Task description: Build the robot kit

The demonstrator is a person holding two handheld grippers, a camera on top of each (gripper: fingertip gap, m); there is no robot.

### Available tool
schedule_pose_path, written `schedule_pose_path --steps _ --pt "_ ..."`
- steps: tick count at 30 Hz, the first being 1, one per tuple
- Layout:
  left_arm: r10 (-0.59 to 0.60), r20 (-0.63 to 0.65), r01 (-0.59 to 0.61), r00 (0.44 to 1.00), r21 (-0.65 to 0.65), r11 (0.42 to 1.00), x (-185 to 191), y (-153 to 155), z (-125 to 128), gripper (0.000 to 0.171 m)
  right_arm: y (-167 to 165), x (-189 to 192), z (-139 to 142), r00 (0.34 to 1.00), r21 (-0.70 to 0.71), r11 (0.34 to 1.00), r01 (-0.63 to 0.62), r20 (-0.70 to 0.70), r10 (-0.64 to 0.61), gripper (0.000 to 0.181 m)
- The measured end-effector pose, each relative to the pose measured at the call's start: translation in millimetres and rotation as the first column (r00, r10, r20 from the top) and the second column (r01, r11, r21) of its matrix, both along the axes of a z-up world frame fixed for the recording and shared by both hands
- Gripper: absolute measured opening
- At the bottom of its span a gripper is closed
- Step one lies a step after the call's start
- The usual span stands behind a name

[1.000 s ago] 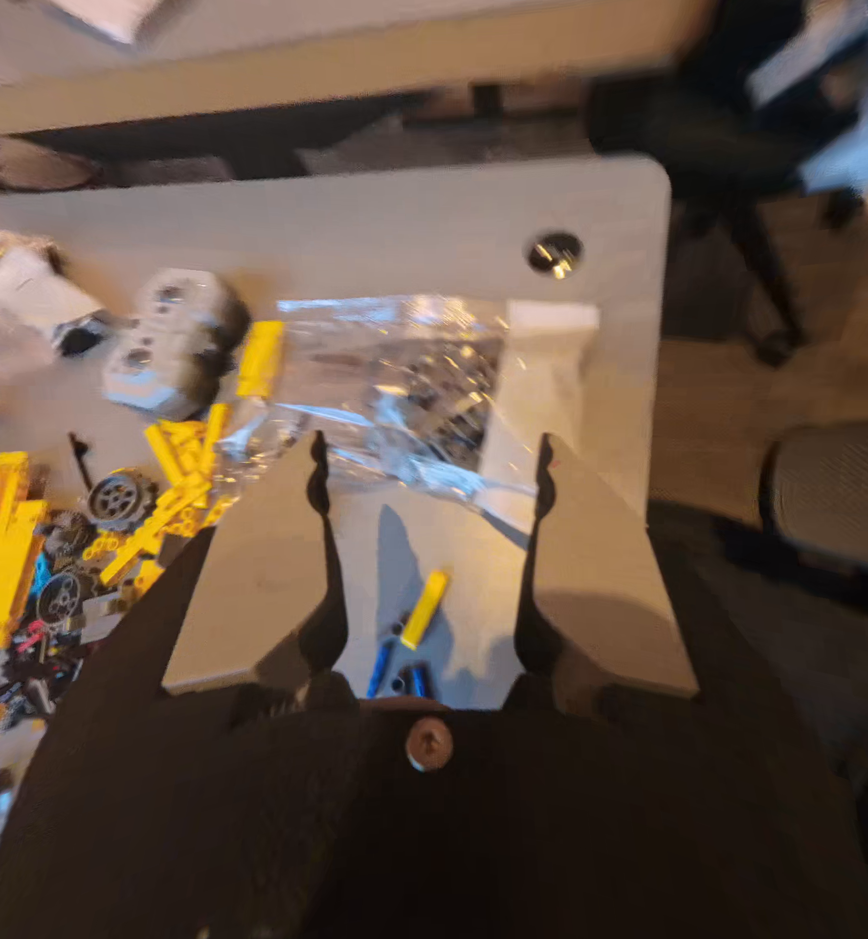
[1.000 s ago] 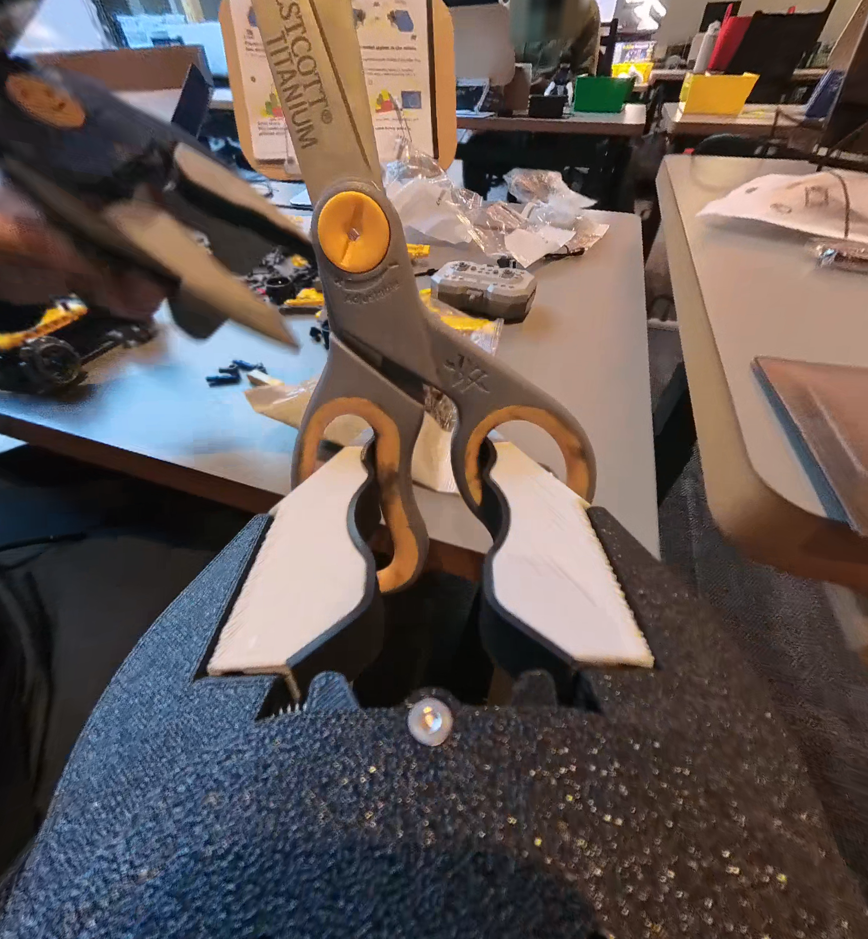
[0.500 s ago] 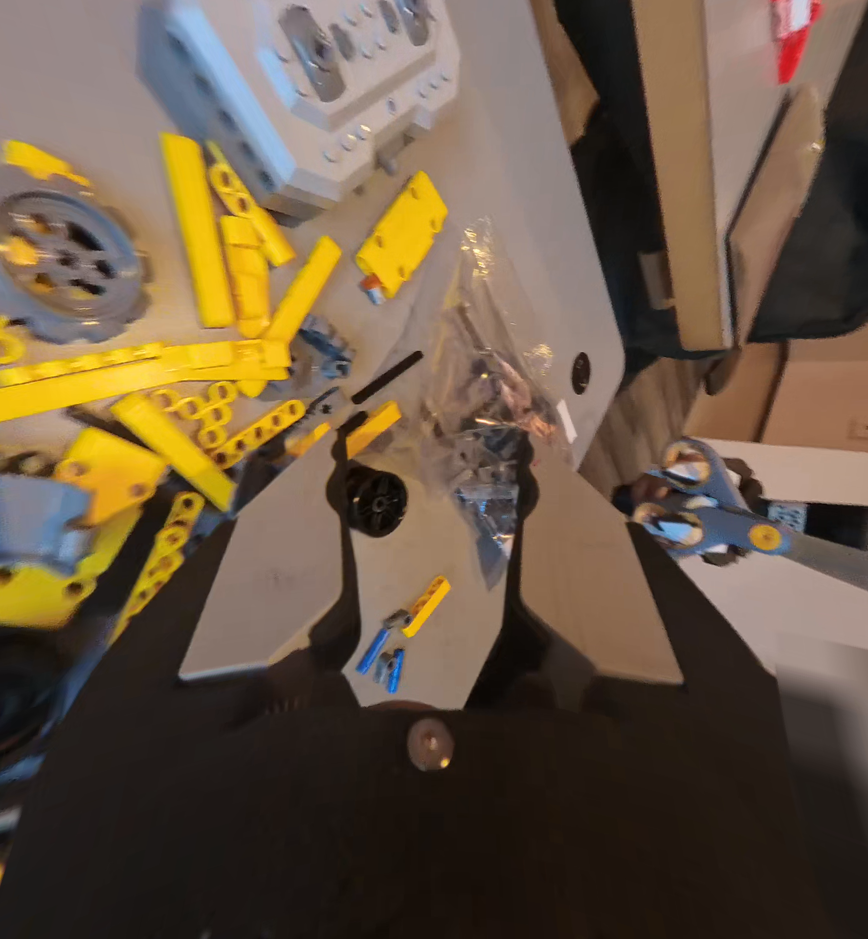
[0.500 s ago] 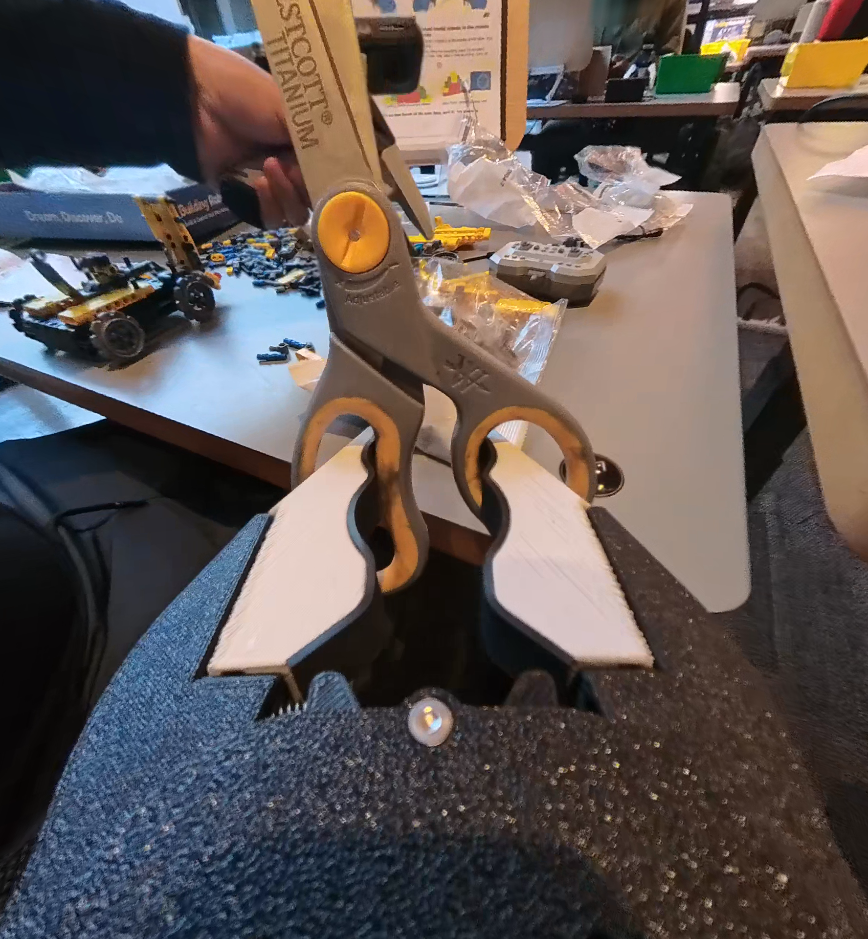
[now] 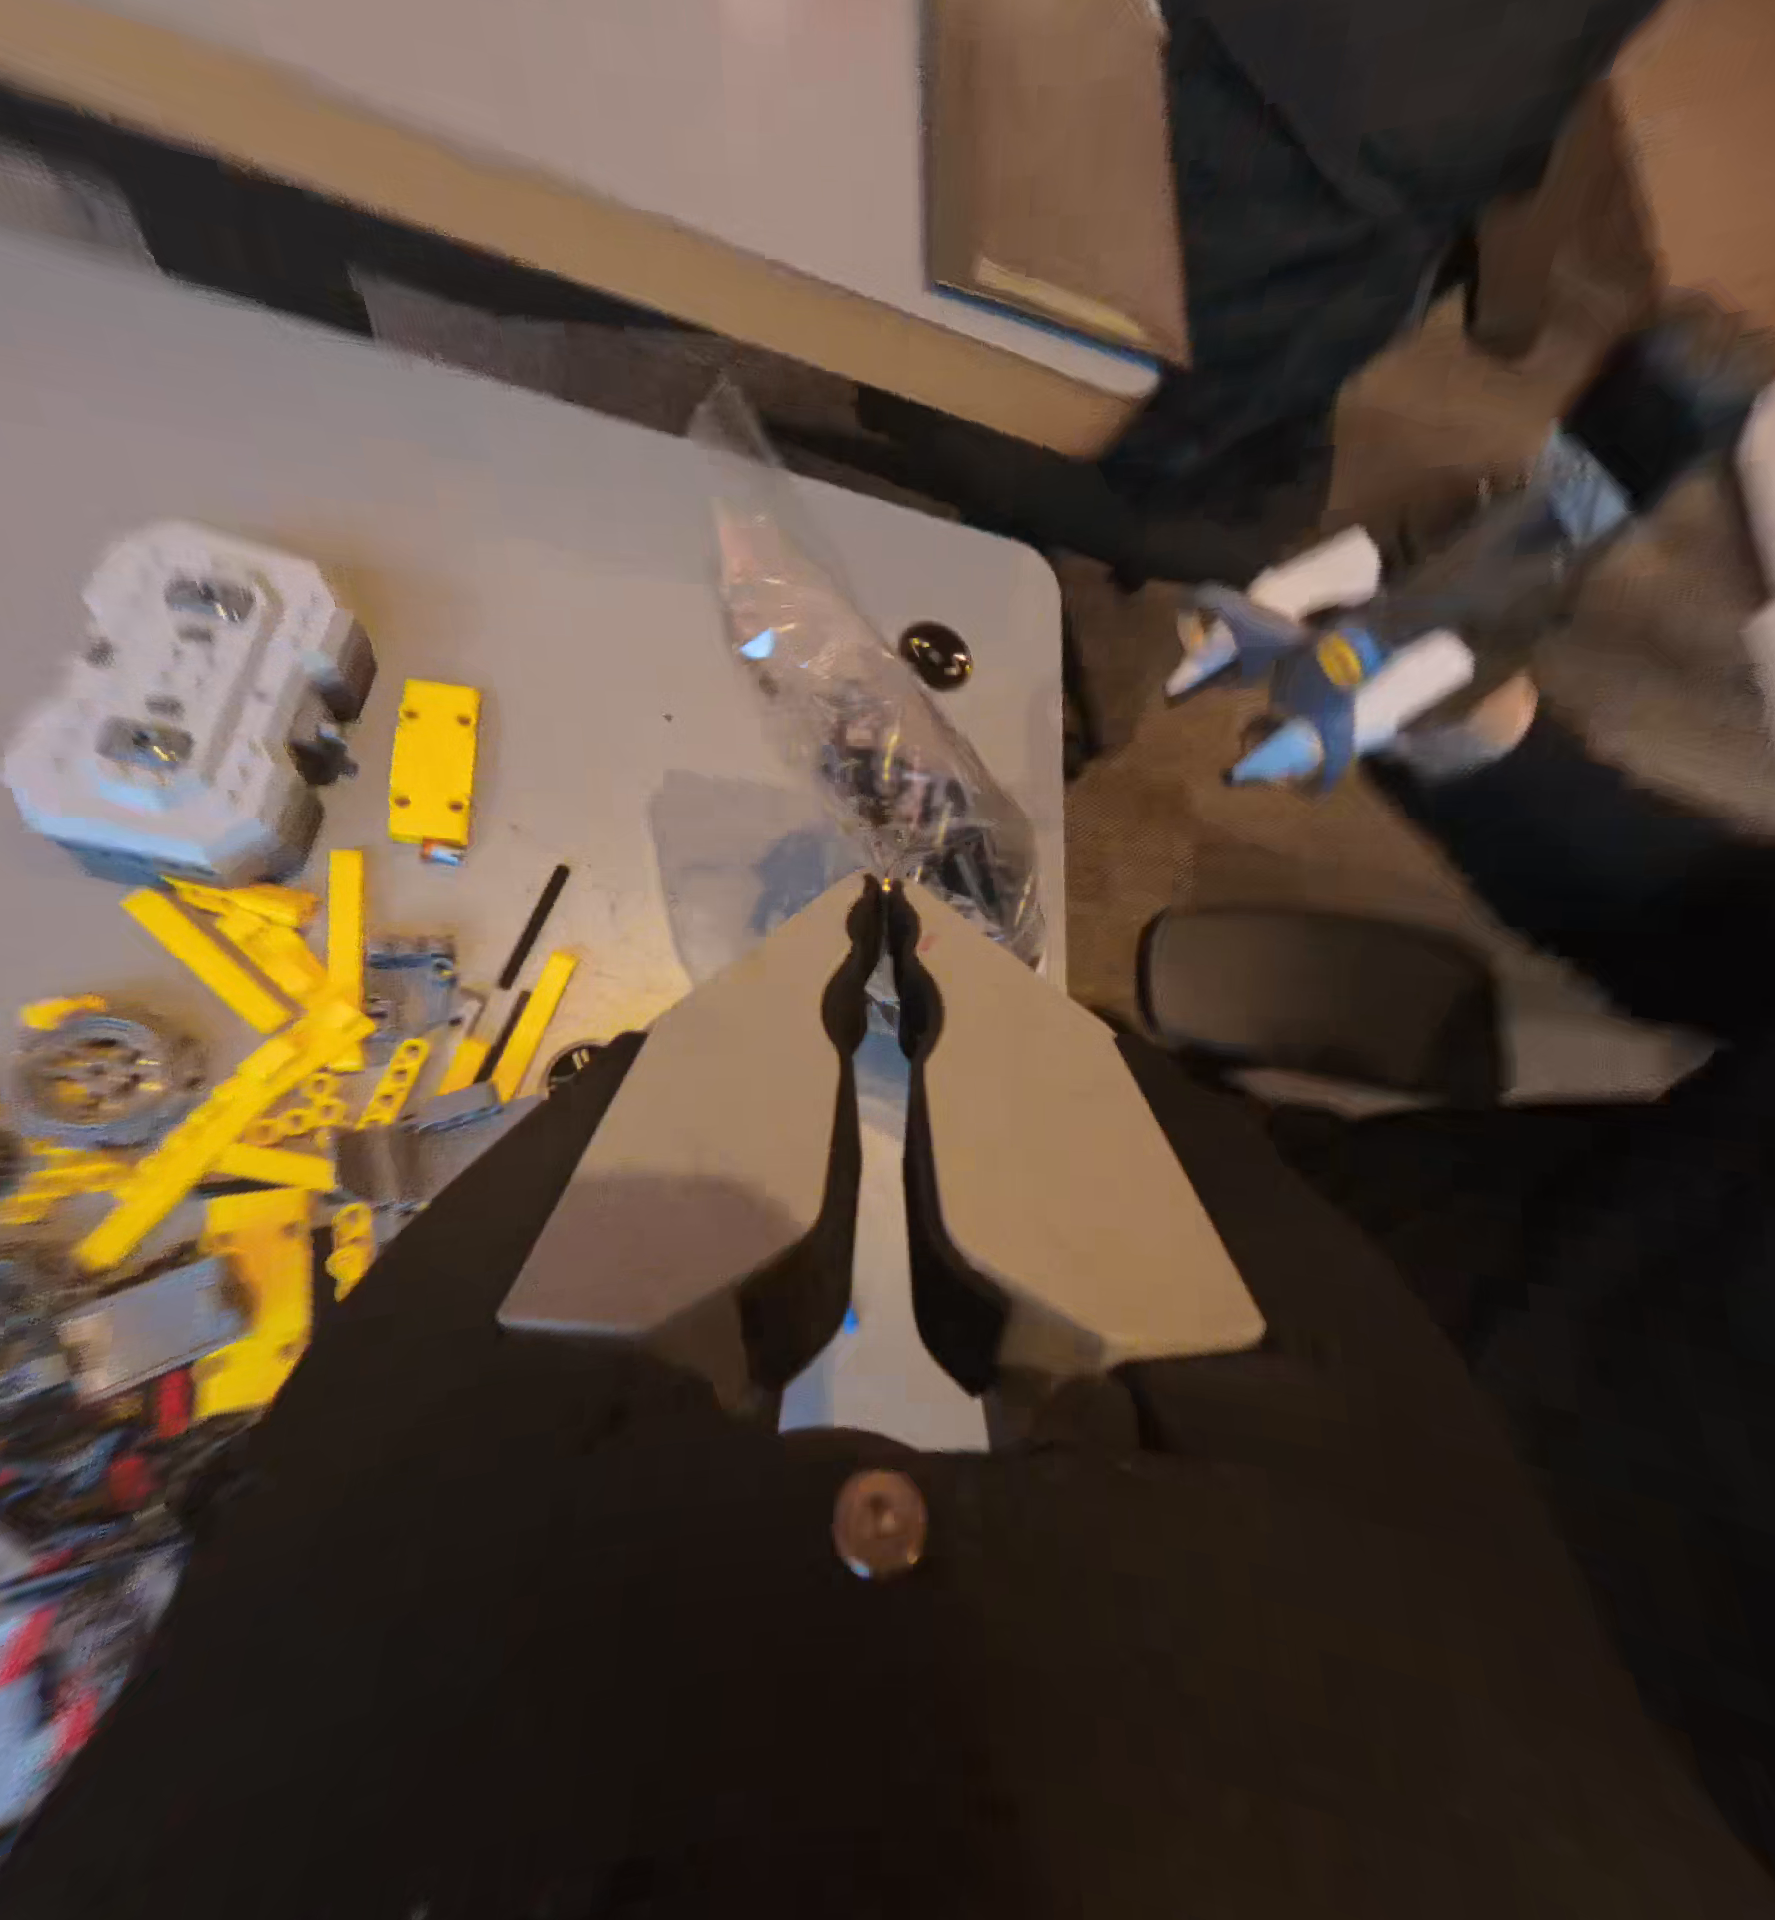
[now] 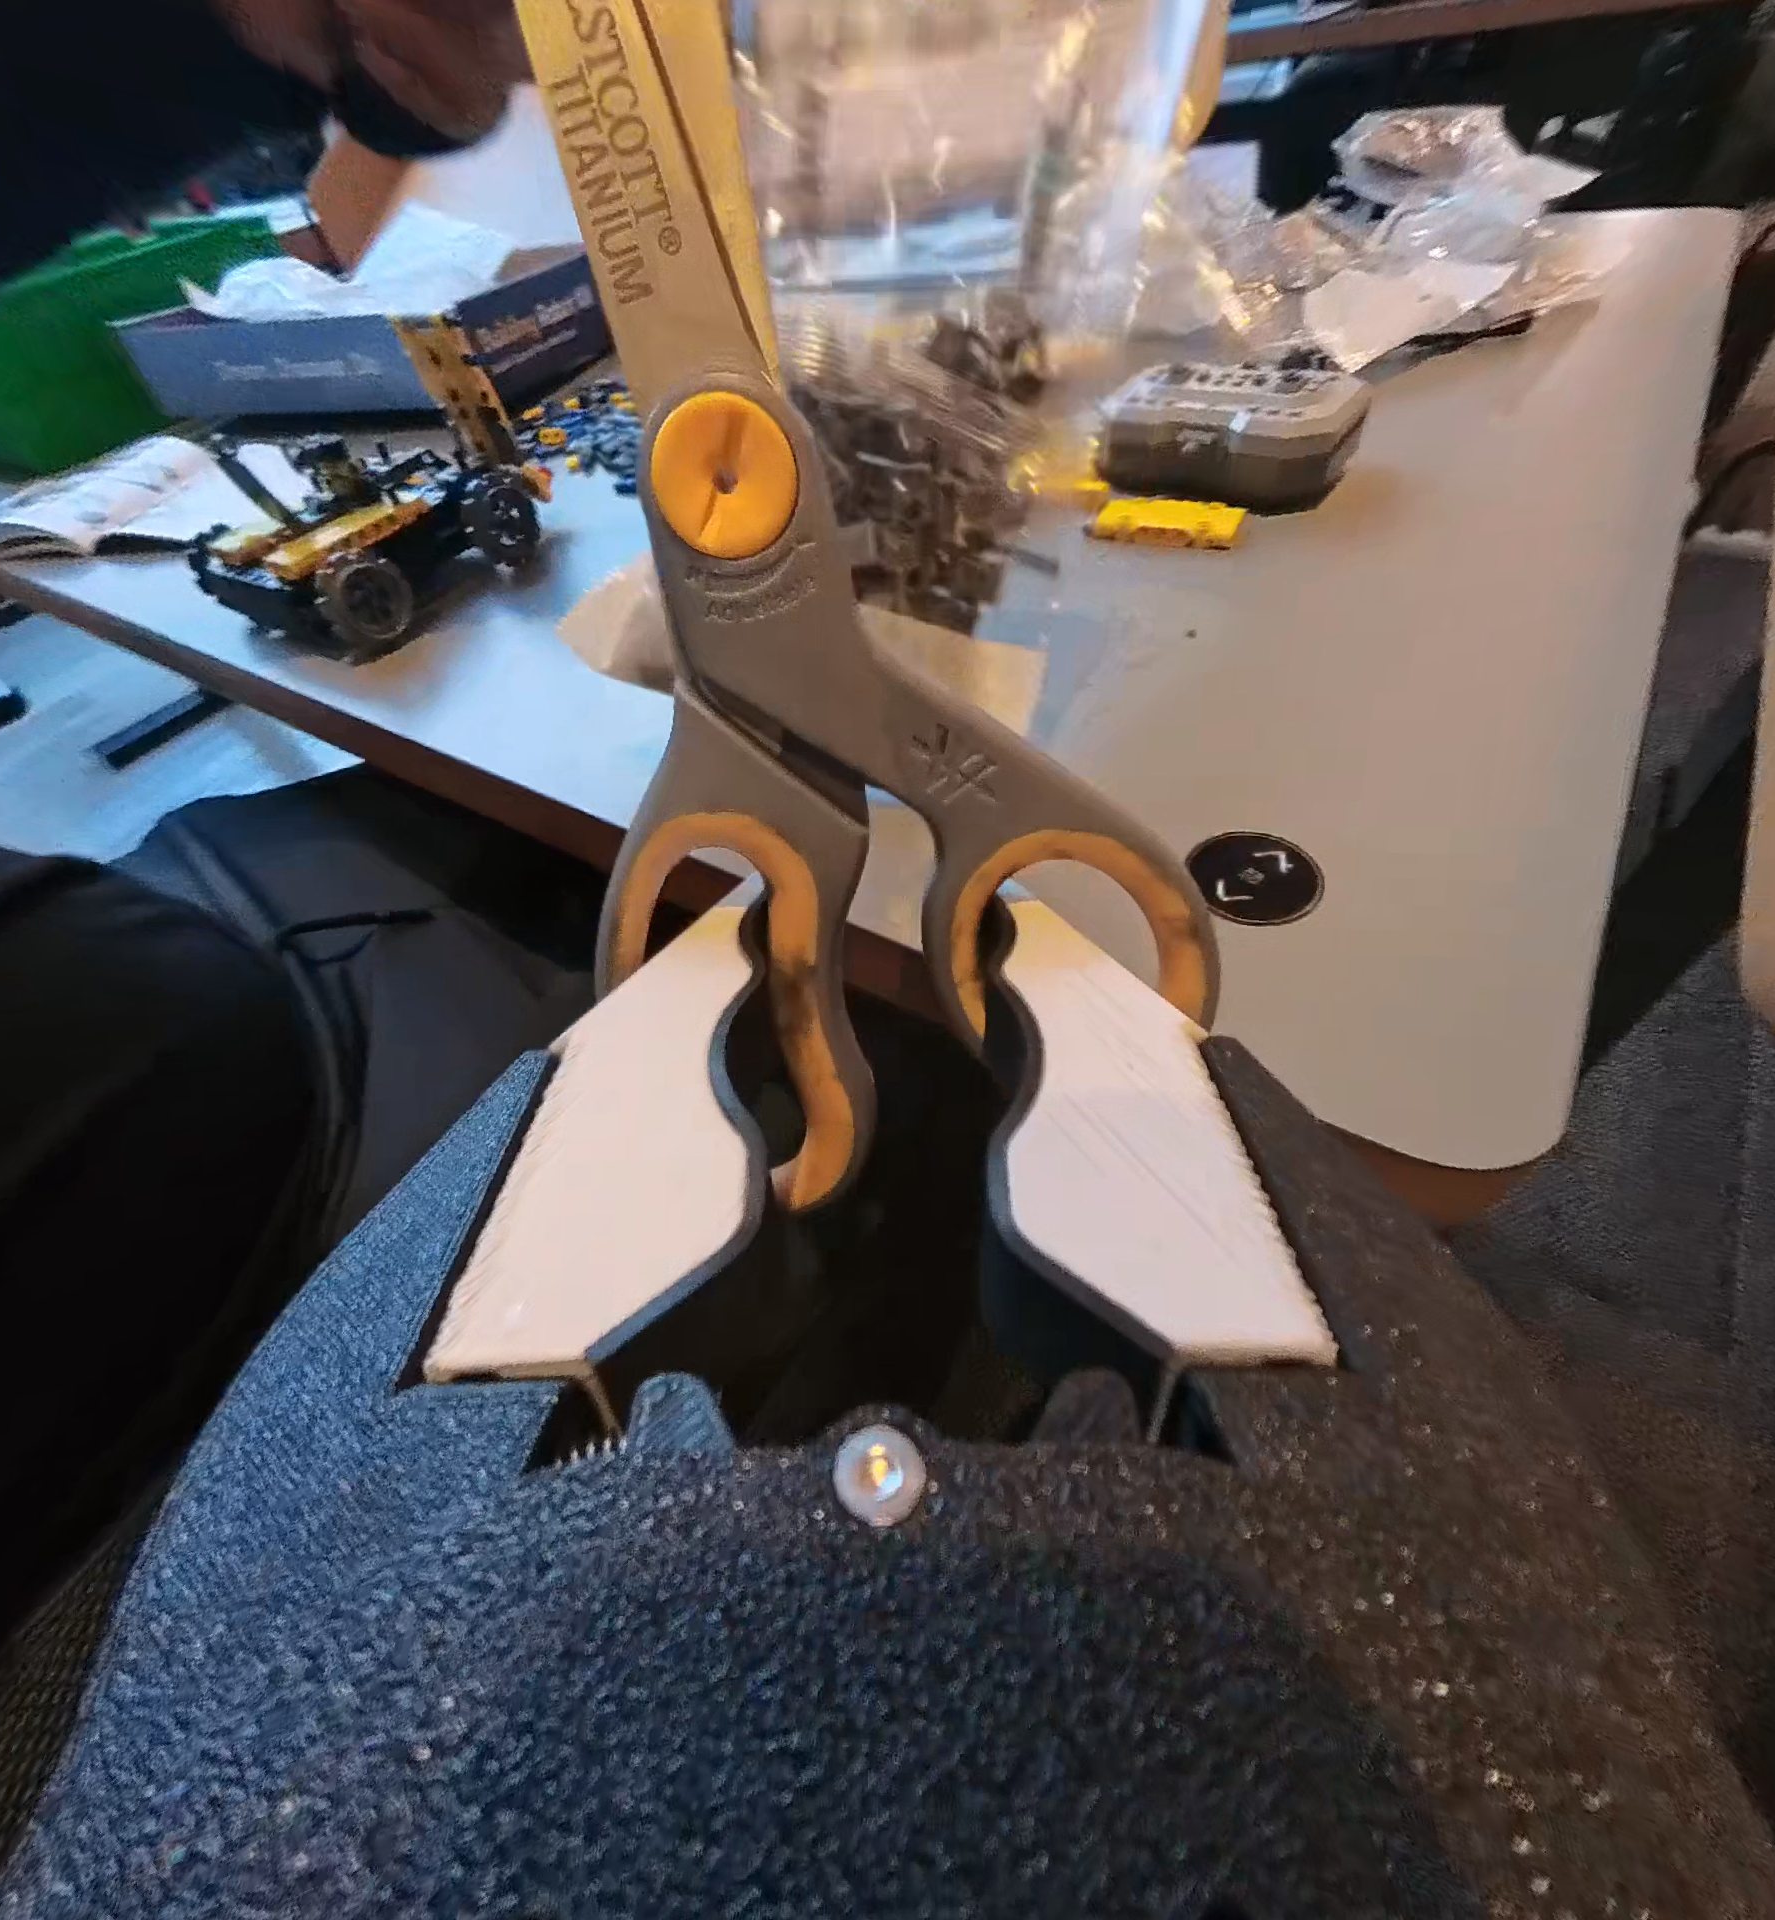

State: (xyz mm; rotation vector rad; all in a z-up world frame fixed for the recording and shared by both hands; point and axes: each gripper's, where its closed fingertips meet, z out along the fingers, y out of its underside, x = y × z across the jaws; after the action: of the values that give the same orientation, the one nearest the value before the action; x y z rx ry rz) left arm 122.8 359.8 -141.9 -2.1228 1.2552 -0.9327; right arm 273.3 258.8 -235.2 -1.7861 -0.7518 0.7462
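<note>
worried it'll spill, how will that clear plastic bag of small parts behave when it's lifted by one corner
The clear plastic bag looks thin and crinkled, so probably floppy. Its small dark parts will likely slide to the lowest end. The left gripper pinches only an edge, so the film may slip or stretch.

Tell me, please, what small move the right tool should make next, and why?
Probably ease the scissors forward toward the upper part of the bag. The left tool is pinched shut on the bag and holds it off the table, and the right tool has a finger in each scissor loop, with the blades beside the plastic, not yet around it.
</note>
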Motion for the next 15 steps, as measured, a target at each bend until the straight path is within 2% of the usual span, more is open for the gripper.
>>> schedule_pose_path --steps 3,6,9,13,15 --pt "-0.075 -0.085 0.096 0.994 0.280 0.955 -22.1 -39.8 29.0 0.000 -5.6 -8.5 2.0 0.997 -0.049 0.996 -0.081 -0.011 0.081 0.034" --pt "-0.102 -0.132 0.155 0.986 0.502 0.851 -43.8 -70.4 53.1 0.000 -8.9 -23.9 7.6 0.989 -0.073 0.986 -0.150 -0.022 0.149 0.034" --pt "-0.050 -0.127 0.109 0.991 0.525 0.844 -65.3 -85.6 55.1 0.000 -13.7 -44.0 8.7 0.972 -0.115 0.966 -0.233 0.004 0.235 0.034" --pt "0.047 -0.125 0.026 0.991 0.522 0.852 -92.7 -95.6 35.9 0.000 -29.1 -66.4 6.3 0.934 -0.212 0.915 -0.343 0.025 0.356 0.034" --pt "0.018 -0.069 0.022 0.997 0.534 0.845 -97.0 -106.7 34.0 0.000 -34.3 -69.8 1.6 0.920 -0.255 0.898 -0.358 0.069 0.386 0.034"
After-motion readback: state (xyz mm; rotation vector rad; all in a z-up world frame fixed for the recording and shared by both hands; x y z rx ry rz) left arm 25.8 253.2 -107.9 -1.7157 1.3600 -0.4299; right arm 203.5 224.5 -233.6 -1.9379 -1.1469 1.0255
